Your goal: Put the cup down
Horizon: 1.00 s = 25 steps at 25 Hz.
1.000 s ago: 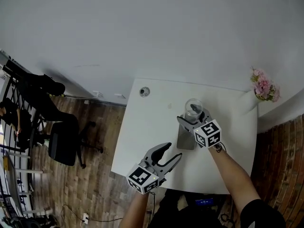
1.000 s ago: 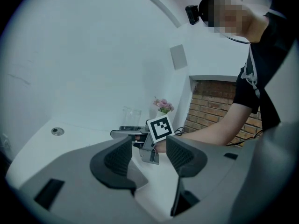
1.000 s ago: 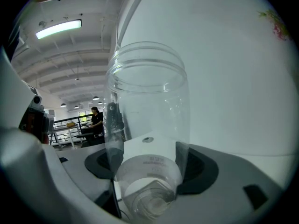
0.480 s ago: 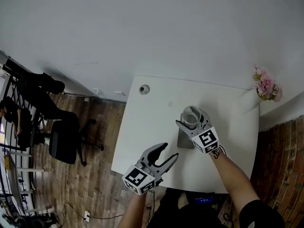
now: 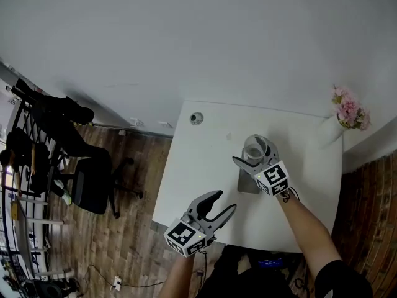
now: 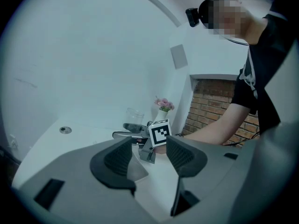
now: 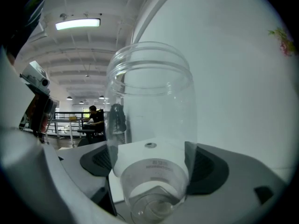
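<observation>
A clear plastic cup [image 5: 254, 148] stands upright on the white table [image 5: 198, 166], at the far end of a grey slab [image 5: 247, 182]. My right gripper [image 5: 251, 152] reaches around it, one jaw on each side. Its jaws have just been opening, and the cup [image 7: 149, 125] still stands between the dark pads [image 7: 100, 160], which sit close to its wall without pinching it. My left gripper [image 5: 223, 202] hovers open and empty over the table's near edge. From the left gripper [image 6: 149, 153] view, the cup [image 6: 134, 118] shows further off.
A vase of pink flowers [image 5: 348, 112] stands at the table's far right corner. A round cable grommet [image 5: 196, 117] sits near the far left corner. A black office chair [image 5: 93, 185] is on the wooden floor to the left. A white wall runs behind the table.
The right gripper has rolled a little with the cup, which now stands more upright. Its jaws look slightly wider. The left gripper has barely moved.
</observation>
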Motion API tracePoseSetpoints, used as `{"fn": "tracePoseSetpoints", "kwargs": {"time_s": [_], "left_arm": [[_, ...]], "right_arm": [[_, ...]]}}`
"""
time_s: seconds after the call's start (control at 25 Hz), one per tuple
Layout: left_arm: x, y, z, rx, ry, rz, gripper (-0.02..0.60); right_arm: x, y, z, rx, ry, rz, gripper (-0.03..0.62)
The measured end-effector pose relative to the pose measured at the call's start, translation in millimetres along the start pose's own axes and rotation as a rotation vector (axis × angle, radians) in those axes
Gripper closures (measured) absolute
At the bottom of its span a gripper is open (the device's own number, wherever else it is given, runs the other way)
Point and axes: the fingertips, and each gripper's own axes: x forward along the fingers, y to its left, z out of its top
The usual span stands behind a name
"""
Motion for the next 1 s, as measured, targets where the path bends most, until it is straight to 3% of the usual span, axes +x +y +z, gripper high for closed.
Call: {"fn": "tracePoseSetpoints", "kwargs": {"time_s": [0.12,0.4,0.72,0.84,1.0], "left_arm": [[-7.2,-2.3,0.2,0.002,-0.005,0.010,0.345],[-21.4,-11.9,-5.5,-0.005,-0.024,0.038,0.345],[-24.4,-36.1,-17.6,-0.002,-0.023,0.013,0.345],[-27.5,-43.6,-19.0,0.003,-0.026,0.008,0.345],[-26.1,-54.0,-18.9,0.008,-0.038,-0.008,0.345]], "right_arm": [[-5.9,-2.8,1.4,0.007,0.006,-0.035,0.100],[-43.3,-6.4,-1.7,0.037,0.038,-0.091,0.089],[-113.6,-3.4,-9.3,0.313,0.005,-0.176,0.089],[-137.2,13.8,-6.7,0.431,-0.013,-0.150,0.091],[-164.5,34.9,0.0,0.491,0.003,-0.101,0.092]]}}
